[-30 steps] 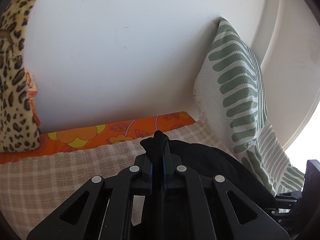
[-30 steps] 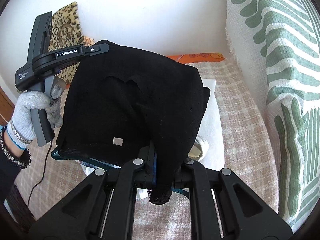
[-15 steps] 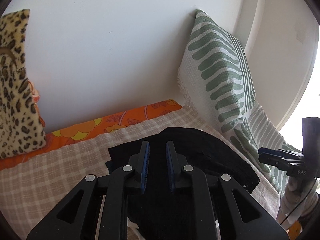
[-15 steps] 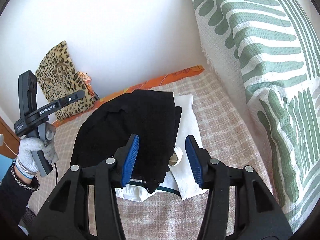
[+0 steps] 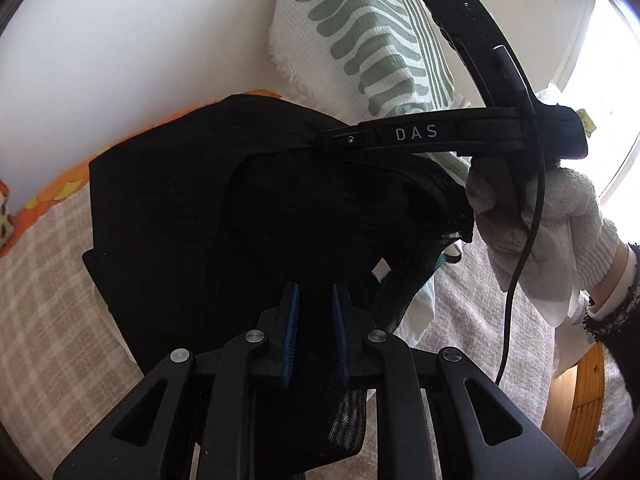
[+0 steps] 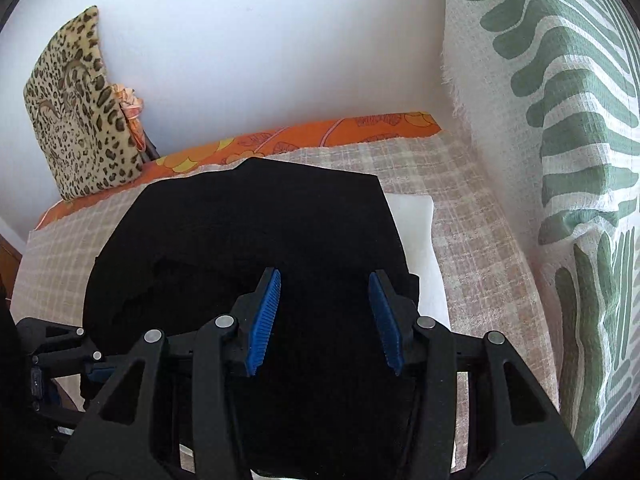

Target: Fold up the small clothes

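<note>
A black garment (image 5: 200, 220) lies spread on the checked bed cover (image 5: 48, 280), over a white garment (image 6: 416, 240) whose edge shows at the right. My left gripper (image 5: 315, 332) hovers over the black cloth's near edge. Its blue pads (image 5: 290, 332) stand a narrow gap apart with nothing between them. My right gripper (image 6: 324, 312) is open wide above the same garment (image 6: 260, 220), with no cloth pinched. In the left wrist view, the right gripper (image 5: 324, 138) reaches in from the right, held by a gloved hand (image 5: 532, 220).
A green-and-white patterned cushion (image 6: 560, 120) stands along the right side. A leopard-print cushion (image 6: 76, 112) leans on the white wall at the back left. An orange floral sheet (image 6: 320, 136) runs along the wall. A cable (image 5: 520, 260) hangs from the right gripper.
Both grippers held the black garment up a second ago, then opened and let it go. It now lies on the bed, and both grippers have dropped closer over it.
</note>
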{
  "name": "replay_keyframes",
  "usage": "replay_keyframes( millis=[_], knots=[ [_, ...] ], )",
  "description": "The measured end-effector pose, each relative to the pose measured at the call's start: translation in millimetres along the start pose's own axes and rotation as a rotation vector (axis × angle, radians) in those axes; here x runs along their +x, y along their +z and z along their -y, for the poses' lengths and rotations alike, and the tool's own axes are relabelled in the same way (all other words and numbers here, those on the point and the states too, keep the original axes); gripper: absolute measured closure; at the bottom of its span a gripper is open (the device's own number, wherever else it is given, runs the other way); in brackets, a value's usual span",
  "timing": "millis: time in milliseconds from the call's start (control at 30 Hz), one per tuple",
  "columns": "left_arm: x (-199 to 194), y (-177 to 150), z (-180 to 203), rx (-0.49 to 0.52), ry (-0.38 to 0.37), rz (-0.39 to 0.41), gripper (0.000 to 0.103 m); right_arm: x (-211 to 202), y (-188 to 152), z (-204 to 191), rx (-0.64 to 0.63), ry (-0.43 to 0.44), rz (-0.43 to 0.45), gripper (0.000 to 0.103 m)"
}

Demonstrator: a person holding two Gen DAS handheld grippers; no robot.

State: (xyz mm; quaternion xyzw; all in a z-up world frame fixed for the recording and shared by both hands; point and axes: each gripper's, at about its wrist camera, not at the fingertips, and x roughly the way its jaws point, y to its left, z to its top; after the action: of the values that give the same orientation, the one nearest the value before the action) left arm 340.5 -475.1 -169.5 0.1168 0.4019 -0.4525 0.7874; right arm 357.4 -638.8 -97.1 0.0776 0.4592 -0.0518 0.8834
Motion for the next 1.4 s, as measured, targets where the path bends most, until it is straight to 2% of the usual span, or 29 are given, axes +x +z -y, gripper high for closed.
replay_keyframes(
  millis=[167, 333, 433, 533, 667, 900, 1033, 1133, 1300, 1400],
  knots=[
    [-11.9, -3.6, 7.9, 0.041, 0.009, 0.02, 0.088, 6.8, -0.2, 17.7, 0.062, -0.011, -0.004, 0.054],
    [-43.3, -10.9, 8.0, 0.008, -0.007, 0.058, 0.087, -11.7, -1.2, 18.1, 0.088, -0.027, 0.015, 0.054],
    [-64.5, -19.3, 6.3, -0.008, 0.002, 0.081, 0.072, -30.9, -5.0, 16.8, 0.102, -0.019, 0.045, 0.054],
    [-86.1, -27.9, 3.3, -0.019, 0.02, 0.099, 0.066, -50.6, -10.2, 14.1, 0.12, -0.002, 0.07, 0.054],
    [-116.0, -38.8, -2.5, -0.048, 0.044, 0.131, 0.05, -75.8, -18.1, 2.6, 0.119, 0.001, 0.105, 0.054],
    [-163.1, -57.3, -3.9, -0.084, 0.102, 0.186, 0.034, -114.7, -41.0, -33.7, 0.075, -0.016, 0.14, 0.048],
    [-187.3, -69.8, 1.7, -0.096, 0.117, 0.211, 0.031, -141.6, -58.4, -58.8, 0.06, -0.024, 0.175, 0.038],
    [-206.5, -80.6, 7.7, -0.093, 0.125, 0.239, 0.024, -161.0, -72.5, -76.8, 0.04, -0.042, 0.196, 0.034],
    [-230.9, -96.9, 16.7, -0.093, 0.131, 0.262, 0.022, -189.1, -94.8, -105.5, 0.002, -0.088, 0.238, 0.021],
    [-243.6, -107.4, 22.5, -0.087, 0.139, 0.278, 0.022, -201.5, -107.9, -121.3, -0.009, -0.097, 0.256, 0.017]
  ],
)
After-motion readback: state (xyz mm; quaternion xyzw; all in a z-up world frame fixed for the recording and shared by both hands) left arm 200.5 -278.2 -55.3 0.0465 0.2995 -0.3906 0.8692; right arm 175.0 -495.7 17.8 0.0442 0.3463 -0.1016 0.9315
